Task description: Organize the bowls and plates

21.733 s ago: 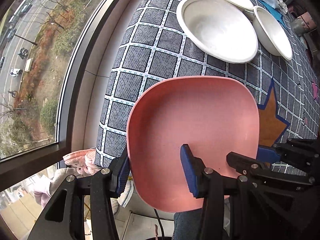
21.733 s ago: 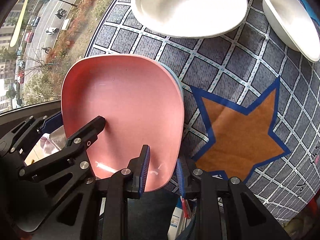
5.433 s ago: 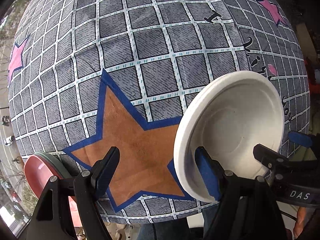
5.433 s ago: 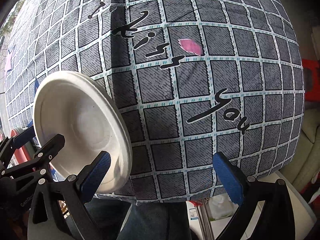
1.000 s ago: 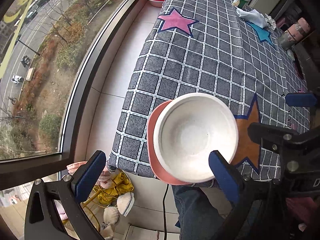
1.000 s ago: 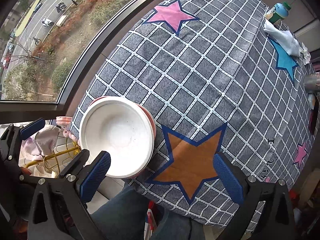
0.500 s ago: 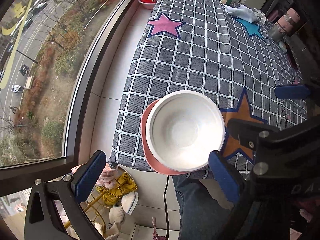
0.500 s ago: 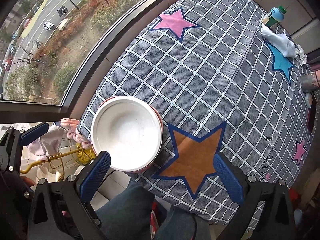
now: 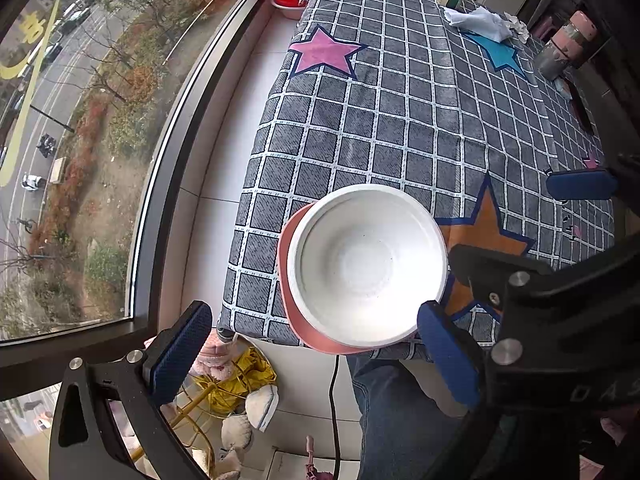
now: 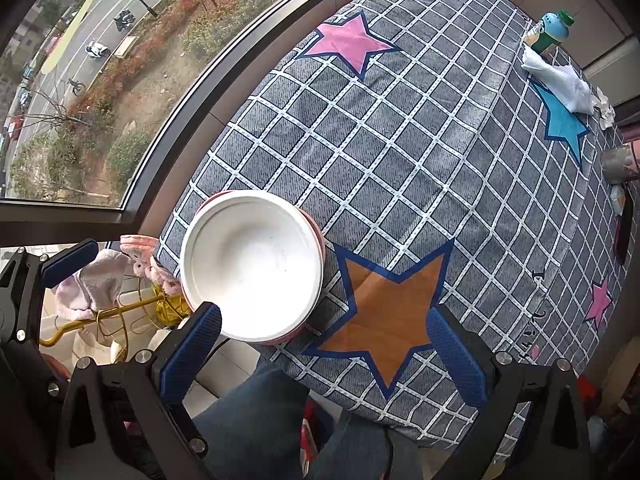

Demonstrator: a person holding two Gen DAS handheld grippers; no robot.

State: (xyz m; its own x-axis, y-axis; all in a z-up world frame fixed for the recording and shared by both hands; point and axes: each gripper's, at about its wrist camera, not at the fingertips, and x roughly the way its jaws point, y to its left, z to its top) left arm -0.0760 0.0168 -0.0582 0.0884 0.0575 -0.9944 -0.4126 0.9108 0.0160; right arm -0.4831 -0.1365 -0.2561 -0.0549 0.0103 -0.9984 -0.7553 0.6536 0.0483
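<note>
I hold the left gripper and right gripper with jaws spread, clear above the white bowl, which sits nested on the pink plate at the table corner to save space.

left tool: black frame | blue pads | silver screws | person: jeans
</note>
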